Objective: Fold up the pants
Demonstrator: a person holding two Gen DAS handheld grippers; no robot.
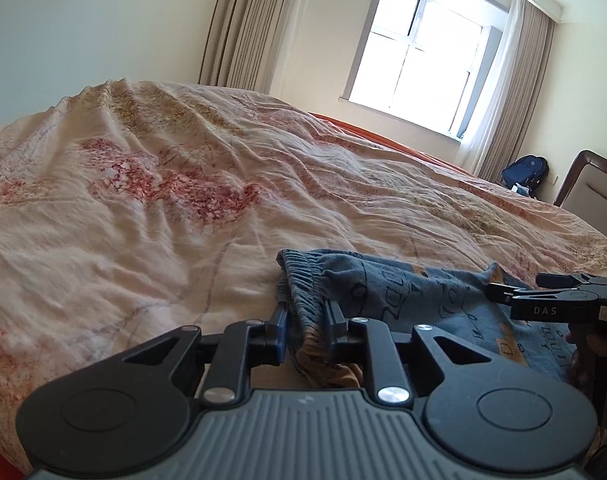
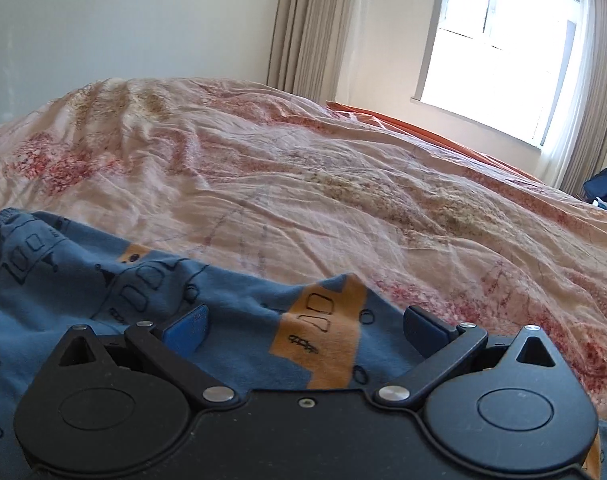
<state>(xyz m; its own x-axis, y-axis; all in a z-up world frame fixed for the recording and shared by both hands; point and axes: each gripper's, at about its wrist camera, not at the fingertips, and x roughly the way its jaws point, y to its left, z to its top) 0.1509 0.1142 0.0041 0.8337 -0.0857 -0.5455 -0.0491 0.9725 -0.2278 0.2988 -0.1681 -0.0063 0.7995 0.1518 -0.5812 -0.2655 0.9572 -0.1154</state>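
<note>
Blue pants (image 1: 403,292) with dark line drawings and orange patches lie on the bed near its front edge. My left gripper (image 1: 305,322) is shut on the gathered elastic waistband (image 1: 303,280), which bunches between the pads. My right gripper (image 2: 305,326) is open above the pants (image 2: 103,292), its fingers spread to either side of an orange patch (image 2: 327,340), with cloth lying loose between them. The right gripper also shows at the right edge of the left wrist view (image 1: 503,294), over a raised edge of the fabric.
A wrinkled cream bedspread (image 1: 183,200) with red and yellow floral print covers the bed. An orange sheet edge (image 2: 423,132) shows at the far side. Beyond are a bright window (image 1: 415,56), curtains, a blue backpack (image 1: 525,172) and a wooden chair (image 1: 591,188).
</note>
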